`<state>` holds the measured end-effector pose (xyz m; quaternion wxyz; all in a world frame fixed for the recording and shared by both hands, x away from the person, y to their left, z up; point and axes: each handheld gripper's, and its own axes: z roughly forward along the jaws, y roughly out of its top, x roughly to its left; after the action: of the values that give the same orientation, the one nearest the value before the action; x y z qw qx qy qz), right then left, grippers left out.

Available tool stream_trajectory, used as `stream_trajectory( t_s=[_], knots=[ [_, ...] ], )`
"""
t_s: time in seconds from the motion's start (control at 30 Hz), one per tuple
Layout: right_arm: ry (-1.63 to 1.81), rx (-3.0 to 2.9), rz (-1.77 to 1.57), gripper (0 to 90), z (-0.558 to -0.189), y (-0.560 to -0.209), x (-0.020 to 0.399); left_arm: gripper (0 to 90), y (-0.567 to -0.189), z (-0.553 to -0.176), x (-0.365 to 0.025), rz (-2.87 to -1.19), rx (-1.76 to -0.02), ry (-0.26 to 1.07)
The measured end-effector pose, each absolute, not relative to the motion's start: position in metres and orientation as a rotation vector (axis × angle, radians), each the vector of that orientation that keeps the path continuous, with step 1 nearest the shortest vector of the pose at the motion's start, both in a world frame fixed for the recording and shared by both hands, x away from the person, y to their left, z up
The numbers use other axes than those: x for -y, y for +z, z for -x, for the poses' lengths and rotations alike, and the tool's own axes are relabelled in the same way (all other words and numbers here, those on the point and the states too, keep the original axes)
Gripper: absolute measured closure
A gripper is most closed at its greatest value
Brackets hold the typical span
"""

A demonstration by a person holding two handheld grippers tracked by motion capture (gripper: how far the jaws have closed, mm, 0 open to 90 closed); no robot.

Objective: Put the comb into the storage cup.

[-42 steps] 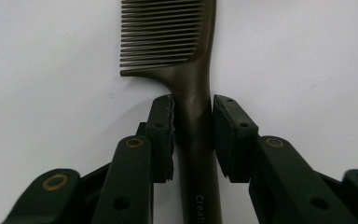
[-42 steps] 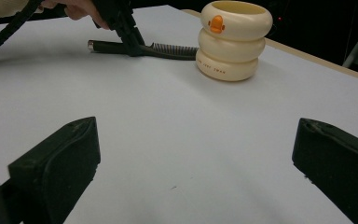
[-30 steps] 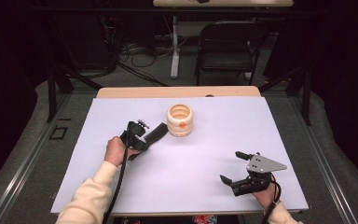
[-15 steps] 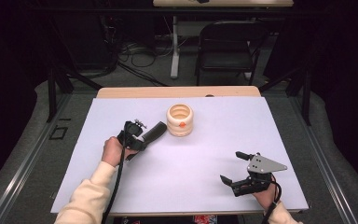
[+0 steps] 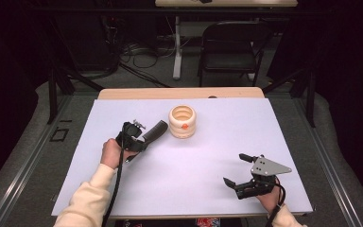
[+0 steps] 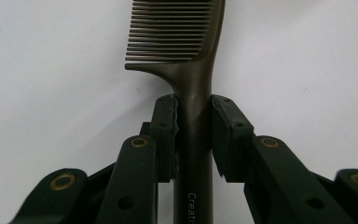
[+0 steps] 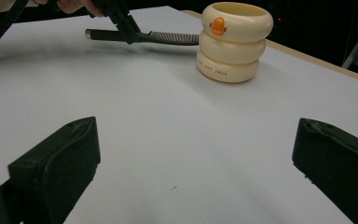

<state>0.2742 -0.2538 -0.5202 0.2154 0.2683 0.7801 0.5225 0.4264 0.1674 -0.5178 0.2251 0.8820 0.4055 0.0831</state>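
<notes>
Left tongs [image 6: 193, 135] clamped on comb [image 6: 186, 51] handle, comb lifted (teeth end at 9 o'clock of the cup [image 5: 182, 121]). Pickup done; drop into cup likely remains. Right tongs [image 5: 241, 169] open, idle on surface [image 5: 264, 127].

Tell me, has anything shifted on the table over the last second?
Hardly anything. The left gripper stays clamped on the comb, and at most it has edged slightly nearer the cream ringed cup, with the comb's toothed end pointing at it. The right gripper stays open near the table's front edge, and the cup has not moved.
</notes>
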Motion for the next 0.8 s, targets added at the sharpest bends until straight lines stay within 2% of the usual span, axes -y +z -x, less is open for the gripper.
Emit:
stream_trajectory(
  t_s=[0.8],
  knots=[
    [1.446,-2.163,-0.744,0.3,-0.2751,-0.5207,0.2543,71.7,-0.5174,-0.4251,-0.1757,-2.312,-1.105,0.264]
  ],
)
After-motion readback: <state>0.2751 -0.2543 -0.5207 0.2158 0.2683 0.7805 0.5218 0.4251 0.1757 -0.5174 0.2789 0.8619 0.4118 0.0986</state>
